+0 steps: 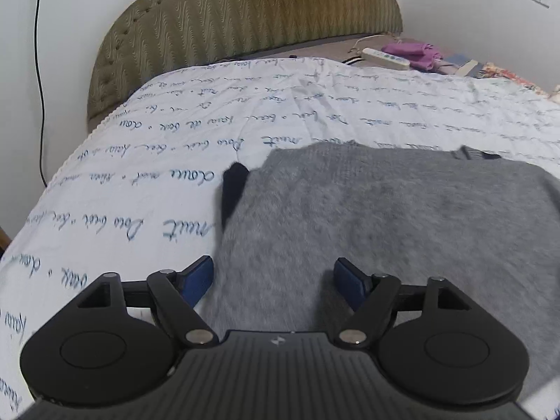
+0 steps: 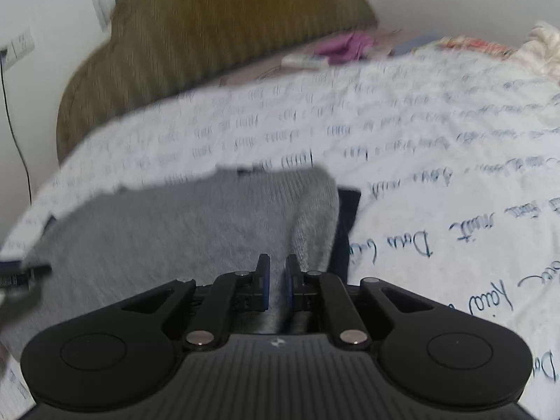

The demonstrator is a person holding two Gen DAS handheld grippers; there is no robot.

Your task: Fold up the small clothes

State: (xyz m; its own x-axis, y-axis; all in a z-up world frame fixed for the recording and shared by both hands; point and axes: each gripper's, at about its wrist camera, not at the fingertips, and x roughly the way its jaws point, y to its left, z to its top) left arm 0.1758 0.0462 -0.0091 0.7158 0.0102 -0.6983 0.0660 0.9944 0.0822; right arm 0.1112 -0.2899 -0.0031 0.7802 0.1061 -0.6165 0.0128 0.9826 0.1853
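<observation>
A fuzzy grey knit garment [image 1: 385, 217] lies spread on the white bedspread with blue script [image 1: 157, 161]. A dark piece of cloth [image 1: 232, 189] sticks out from under its left edge. My left gripper [image 1: 273, 280] is open, its blue pads straddling the garment's near left edge. In the right wrist view the grey garment [image 2: 175, 238] fills the lower left, with dark cloth [image 2: 346, 224] at its right edge. My right gripper [image 2: 277, 280] is shut on a raised fold of the grey garment. The view is motion-blurred.
An olive padded headboard [image 1: 245, 21] stands behind the bed. A white power strip [image 1: 385, 57] and purple cloth [image 1: 413, 52] lie at the far right of the bed. A black cable [image 1: 38, 80] hangs down the wall on the left.
</observation>
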